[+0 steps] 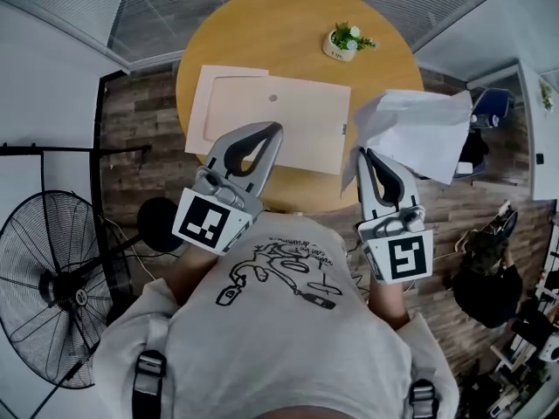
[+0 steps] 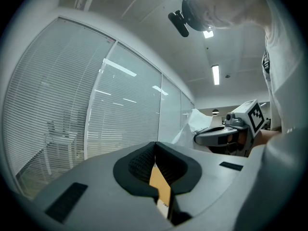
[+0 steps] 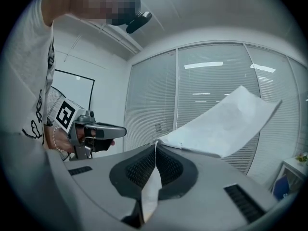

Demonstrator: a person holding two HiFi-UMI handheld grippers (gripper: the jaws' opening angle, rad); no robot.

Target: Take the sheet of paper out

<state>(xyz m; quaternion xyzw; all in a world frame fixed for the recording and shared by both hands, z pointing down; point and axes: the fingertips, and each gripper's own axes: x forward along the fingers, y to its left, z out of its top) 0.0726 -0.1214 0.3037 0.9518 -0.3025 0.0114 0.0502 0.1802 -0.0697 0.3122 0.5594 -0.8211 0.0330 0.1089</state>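
**Both grippers pinched closed: envelope on your left, paper on your right.**

Your left gripper is clamped on the near edge of the tan envelope, which appears to lie flat on the round table. Only that edge sits between its pads. Further right, your right gripper has its jaws pressed together on a lower corner of the sheet of paper. The sheet stands in the air over the table's right rim, beside the envelope and, as far as I can judge, clear of it. Expect the sheet to be very light, thin and floppy. It bows and creases away from the pinch, so it could flutter, slip or tear if jerked. Grip near an edge with flat pad contact, as here, and move it gently.
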